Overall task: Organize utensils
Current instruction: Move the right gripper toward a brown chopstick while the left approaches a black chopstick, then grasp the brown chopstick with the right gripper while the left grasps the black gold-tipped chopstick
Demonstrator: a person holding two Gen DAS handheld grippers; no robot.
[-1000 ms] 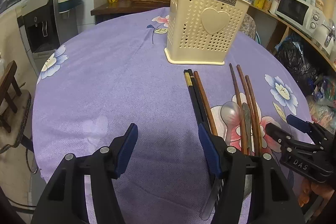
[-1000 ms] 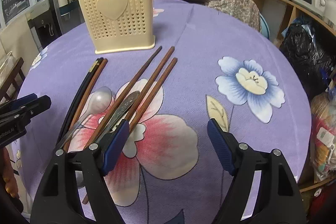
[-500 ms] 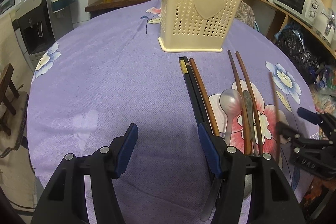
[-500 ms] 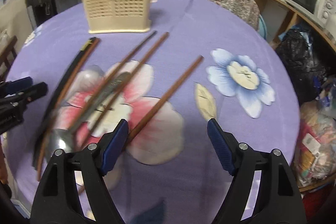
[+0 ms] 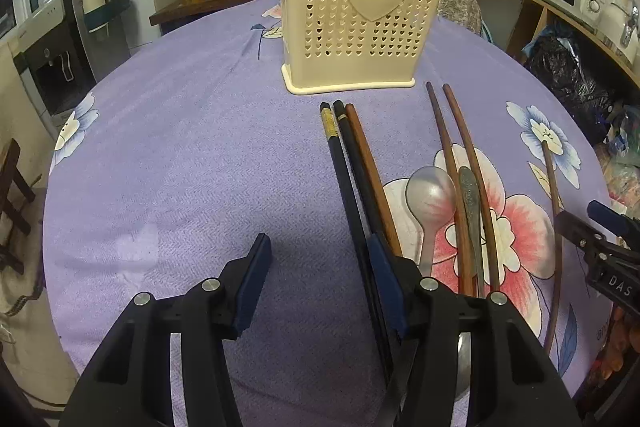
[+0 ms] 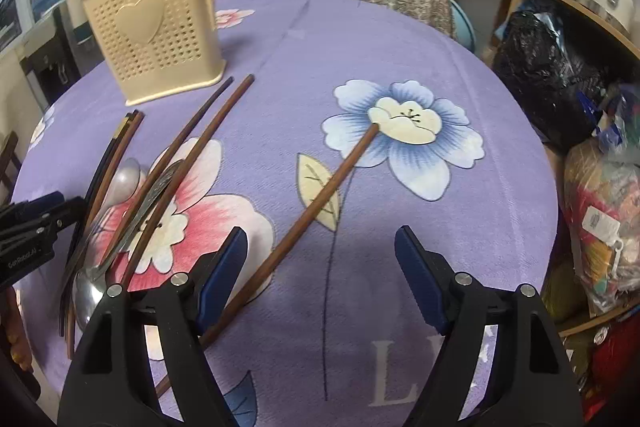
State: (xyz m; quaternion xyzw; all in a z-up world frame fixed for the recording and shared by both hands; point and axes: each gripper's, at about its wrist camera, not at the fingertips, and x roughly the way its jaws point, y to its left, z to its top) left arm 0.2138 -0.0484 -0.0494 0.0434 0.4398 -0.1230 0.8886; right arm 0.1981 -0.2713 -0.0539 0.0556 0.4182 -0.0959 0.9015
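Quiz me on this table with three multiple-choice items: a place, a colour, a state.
1. Where does the lone chopstick's far tip lie?
A on a blue flower
B in the holder
C on the spoon

2. What colour is the holder?
A green
B cream
C red

3. How is the right gripper?
A open, empty
B shut on a spoon
C shut on a holder

Answers:
1 A, the tip rests on the blue flower.
2 B, its perforated walls are cream.
3 A, the jaws stand wide with only cloth between.

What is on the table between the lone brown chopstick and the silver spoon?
In the left wrist view, two brown chopsticks and a metal handle lie between the spoon and the lone chopstick, then bare flowered tablecloth.
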